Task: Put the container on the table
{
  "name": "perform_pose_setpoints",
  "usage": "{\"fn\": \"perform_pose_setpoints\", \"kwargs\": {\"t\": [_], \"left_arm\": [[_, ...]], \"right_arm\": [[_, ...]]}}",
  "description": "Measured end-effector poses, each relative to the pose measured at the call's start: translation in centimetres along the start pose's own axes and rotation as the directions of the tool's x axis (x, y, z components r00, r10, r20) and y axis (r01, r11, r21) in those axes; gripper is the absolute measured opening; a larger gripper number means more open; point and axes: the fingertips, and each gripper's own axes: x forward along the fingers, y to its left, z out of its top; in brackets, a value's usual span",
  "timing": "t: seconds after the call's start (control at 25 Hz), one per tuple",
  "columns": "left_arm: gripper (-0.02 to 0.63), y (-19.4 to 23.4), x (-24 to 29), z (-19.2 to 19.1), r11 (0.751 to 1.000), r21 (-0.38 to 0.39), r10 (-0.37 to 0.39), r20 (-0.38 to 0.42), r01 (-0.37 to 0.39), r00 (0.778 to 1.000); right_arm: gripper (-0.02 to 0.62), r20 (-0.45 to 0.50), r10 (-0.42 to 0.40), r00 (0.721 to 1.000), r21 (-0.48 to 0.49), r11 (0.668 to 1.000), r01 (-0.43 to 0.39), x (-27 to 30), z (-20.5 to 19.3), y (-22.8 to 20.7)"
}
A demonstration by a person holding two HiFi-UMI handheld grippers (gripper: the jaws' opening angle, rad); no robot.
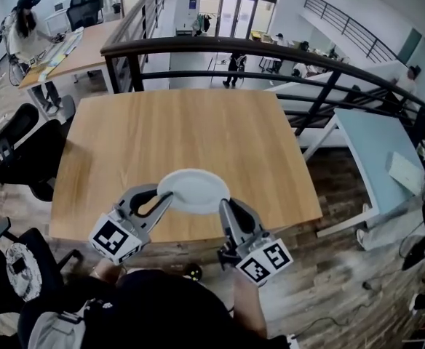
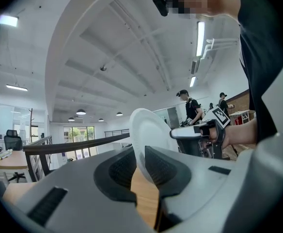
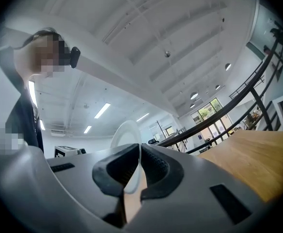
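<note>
Holding one white container (image 1: 194, 190) between two grippers, a person stands at the near edge of a single wooden desk (image 1: 183, 122). The container is over that near edge, about midway along it, with most of its round shape above the wood. From the head view, I cannot tell whether its underside touches the desk.

The container is a shallow, round dish, plain white, with a low raised rim and nothing visible inside. It is held roughly flat.

The left gripper (image 1: 165, 198) takes the rim on the container's left side. In its own view, the dark ribbed jaws are clenched on the thin white rim, with wood showing below between them. The right gripper (image 1: 225, 208) takes the rim on the opposite side, and its view likewise shows the jaws pinched onto the rim. Each gripper carries one cube with black and white square markers.

Nothing but the container is over the desk. One dark curved railing (image 1: 271, 57) runs behind the far edge. Black office chairs (image 1: 23, 147) stand off the left edge, and a pale blue table (image 1: 376, 147) stands beyond the right edge.
</note>
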Motion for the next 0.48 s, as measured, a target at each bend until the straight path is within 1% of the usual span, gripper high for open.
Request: {"fn": "perform_pose_setpoints", "kwargs": {"t": [0.12, 0.24, 0.36, 0.48], "left_arm": [[0.06, -0.6, 1.0, -0.4, 1.0, -0.003, 0.001, -0.027, -0.001, 1.0], [0.06, -1.1, 1.8, -0.7, 1.0, -0.002, 0.0, -0.038, 0.0, 0.999], [0.06, -0.9, 2.0, -1.4, 1.0, -0.003, 0.005, -0.063, -0.005, 0.998], [0.06, -0.7, 2.2, -1.8, 1.0, 0.006, 0.003, -0.061, -0.003, 0.998]], "right_arm": [[0.025, 0.004, 0.002, 1.0, 0.027, 1.0, -0.002, -0.6, -0.1, -1.3], [0.025, 0.0, 0.006, 1.0, 0.041, 0.999, -0.006, -1.0, -0.1, -2.4], [0.025, 0.003, 0.013, 1.0, 0.053, 0.999, -0.014, -0.8, -0.5, -2.8], [0.025, -0.003, 0.01, 1.0, 0.066, 0.998, -0.01, -0.5, -1.2, -3.3]]}}
